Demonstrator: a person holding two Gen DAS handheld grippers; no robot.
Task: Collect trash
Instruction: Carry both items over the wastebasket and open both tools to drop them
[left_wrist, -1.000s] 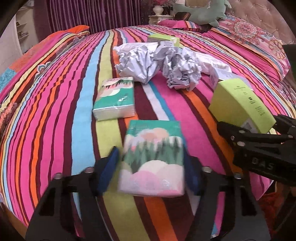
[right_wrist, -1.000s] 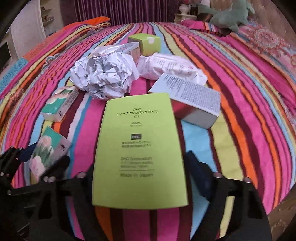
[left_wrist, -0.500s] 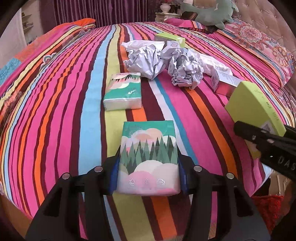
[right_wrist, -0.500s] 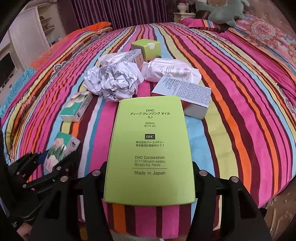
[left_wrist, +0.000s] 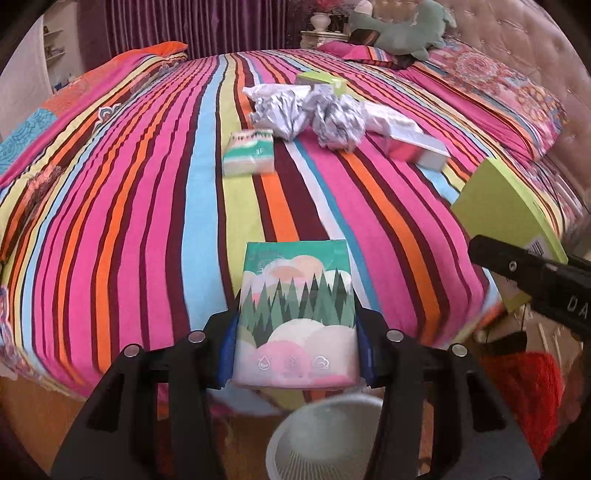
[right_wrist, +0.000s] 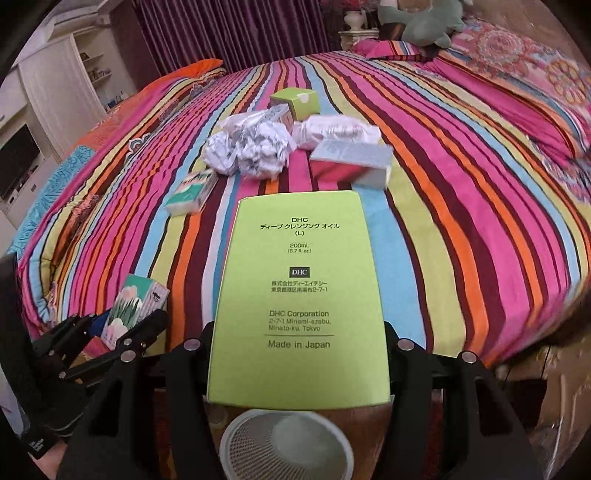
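My left gripper (left_wrist: 297, 343) is shut on a tissue pack (left_wrist: 297, 314) printed with green trees and pink clouds, held past the bed's near edge above a white mesh bin (left_wrist: 325, 439). My right gripper (right_wrist: 299, 354) is shut on a lime-green DHC box (right_wrist: 299, 291), also over the white mesh bin (right_wrist: 284, 443). From the left wrist view the green box (left_wrist: 502, 206) and the right gripper show at the right edge. The right wrist view shows the left gripper (right_wrist: 122, 325) with its tissue pack (right_wrist: 135, 306) at lower left.
On the striped bedspread (left_wrist: 147, 206) lie a second tissue pack (left_wrist: 249, 153), crumpled white paper (left_wrist: 314, 112), a white-and-pink box (left_wrist: 417, 146), a small green box (right_wrist: 295, 101) and a pale wrapper (right_wrist: 332, 131). Pillows and a plush toy (left_wrist: 402, 29) sit by the headboard. Something red (left_wrist: 517, 384) lies on the floor.
Both grippers have pulled back from the bed with their loads, rising slightly. The bed's edge and the white bin have come into view beneath them. The trash on the bed looks farther off.
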